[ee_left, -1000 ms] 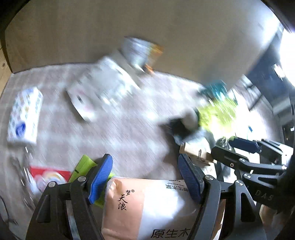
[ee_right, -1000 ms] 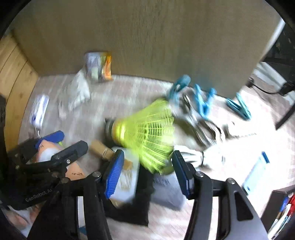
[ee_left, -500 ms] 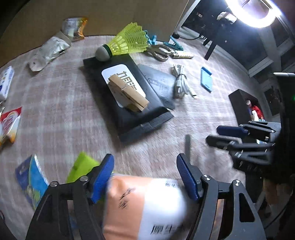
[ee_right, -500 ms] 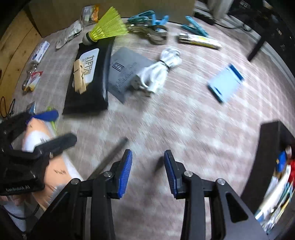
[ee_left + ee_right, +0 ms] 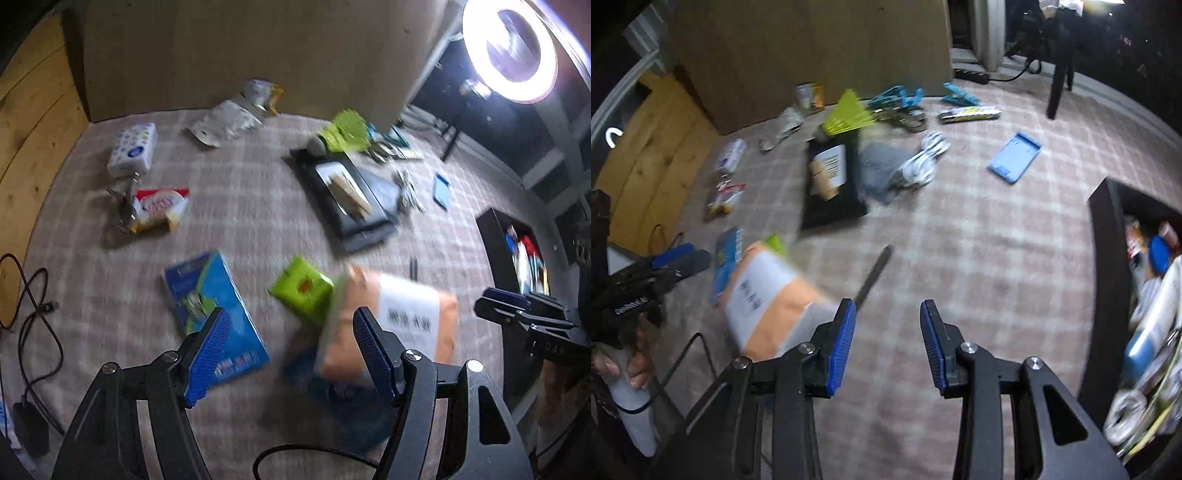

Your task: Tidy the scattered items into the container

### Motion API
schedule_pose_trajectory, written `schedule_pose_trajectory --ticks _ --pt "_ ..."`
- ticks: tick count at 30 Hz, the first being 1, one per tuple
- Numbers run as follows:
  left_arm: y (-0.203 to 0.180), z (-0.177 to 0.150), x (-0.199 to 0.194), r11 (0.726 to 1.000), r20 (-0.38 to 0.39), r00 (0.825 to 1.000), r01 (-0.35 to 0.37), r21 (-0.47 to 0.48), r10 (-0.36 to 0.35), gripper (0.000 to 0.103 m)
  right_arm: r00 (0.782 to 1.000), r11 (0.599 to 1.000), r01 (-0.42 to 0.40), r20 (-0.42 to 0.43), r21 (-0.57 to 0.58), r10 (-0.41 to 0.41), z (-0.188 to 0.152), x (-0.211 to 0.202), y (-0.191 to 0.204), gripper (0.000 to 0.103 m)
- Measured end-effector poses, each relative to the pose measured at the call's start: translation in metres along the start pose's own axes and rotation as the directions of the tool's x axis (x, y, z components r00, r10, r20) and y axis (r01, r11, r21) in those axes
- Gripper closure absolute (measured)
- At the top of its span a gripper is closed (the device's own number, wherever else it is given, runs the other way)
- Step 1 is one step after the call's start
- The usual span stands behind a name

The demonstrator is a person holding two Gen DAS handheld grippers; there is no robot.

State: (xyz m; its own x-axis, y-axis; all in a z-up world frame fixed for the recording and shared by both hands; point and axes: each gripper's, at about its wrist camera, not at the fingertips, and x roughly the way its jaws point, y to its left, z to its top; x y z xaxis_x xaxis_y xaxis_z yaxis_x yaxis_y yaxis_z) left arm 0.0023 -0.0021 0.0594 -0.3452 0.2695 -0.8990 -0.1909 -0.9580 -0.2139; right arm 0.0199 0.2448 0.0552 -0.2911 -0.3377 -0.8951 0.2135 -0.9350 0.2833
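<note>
An orange and white tissue pack (image 5: 391, 325) is blurred, free of my fingers, just right of my open left gripper (image 5: 291, 354); it also shows in the right wrist view (image 5: 772, 299). My right gripper (image 5: 888, 343) is open and empty above the checked cloth. The black container (image 5: 1108, 266), full of items, stands at the right; it also shows in the left wrist view (image 5: 495, 243). Scattered items include a green packet (image 5: 301, 290), a blue booklet (image 5: 214, 314), a black pouch (image 5: 831, 184) and a yellow shuttlecock (image 5: 847, 116).
A dark pen (image 5: 873, 273) lies mid-cloth. A white cable bundle (image 5: 923, 162), blue card (image 5: 1015, 157), blue clips (image 5: 897, 98), snack packets (image 5: 159, 208) and a tissue pack (image 5: 133, 149) lie around. A black cable (image 5: 33, 295) runs at the left edge. Cardboard wall (image 5: 240, 48) behind.
My left gripper has let go of the orange and white pack, which now moves free to its right. Both grippers pulled back and up; the right jaws opened wider.
</note>
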Motion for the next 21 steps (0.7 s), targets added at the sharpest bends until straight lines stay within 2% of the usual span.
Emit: schedule_pose_trajectory --ticks 3,7,10,12,17,21 --pt "-0.008 -0.011 0.01 0.999 -0.02 1.0 -0.012 0.04 0.013 0.036 0.999 0.998 -0.042 -0.012 -0.035 0.042 -0.019 -0.003 0.019 0.067" --pt "-0.014 -0.01 0.02 0.998 -0.035 0.997 0.065 0.023 -0.064 0.036 0.994 0.994 -0.101 -0.05 -0.033 0.099 -0.031 0.015 0.033 0.067" --pt "-0.03 -0.004 0.025 0.99 -0.039 0.991 0.129 0.048 -0.127 0.036 0.998 0.999 -0.052 -0.022 -0.016 0.052 -0.027 0.023 0.028 0.067" --pt "-0.042 -0.002 0.028 0.987 -0.041 0.99 0.137 0.08 -0.134 0.034 1.0 1.0 -0.024 -0.013 0.002 0.024 -0.024 0.027 0.02 0.067" --pt "-0.052 0.004 0.029 0.98 -0.051 0.983 0.178 0.088 -0.174 0.034 1.0 0.999 -0.015 -0.011 0.047 0.015 -0.021 0.026 0.002 0.067" --pt "-0.052 0.002 0.033 0.981 -0.065 0.984 0.172 0.094 -0.166 0.033 0.999 0.996 -0.044 -0.014 0.075 0.045 -0.022 0.027 -0.003 0.067"
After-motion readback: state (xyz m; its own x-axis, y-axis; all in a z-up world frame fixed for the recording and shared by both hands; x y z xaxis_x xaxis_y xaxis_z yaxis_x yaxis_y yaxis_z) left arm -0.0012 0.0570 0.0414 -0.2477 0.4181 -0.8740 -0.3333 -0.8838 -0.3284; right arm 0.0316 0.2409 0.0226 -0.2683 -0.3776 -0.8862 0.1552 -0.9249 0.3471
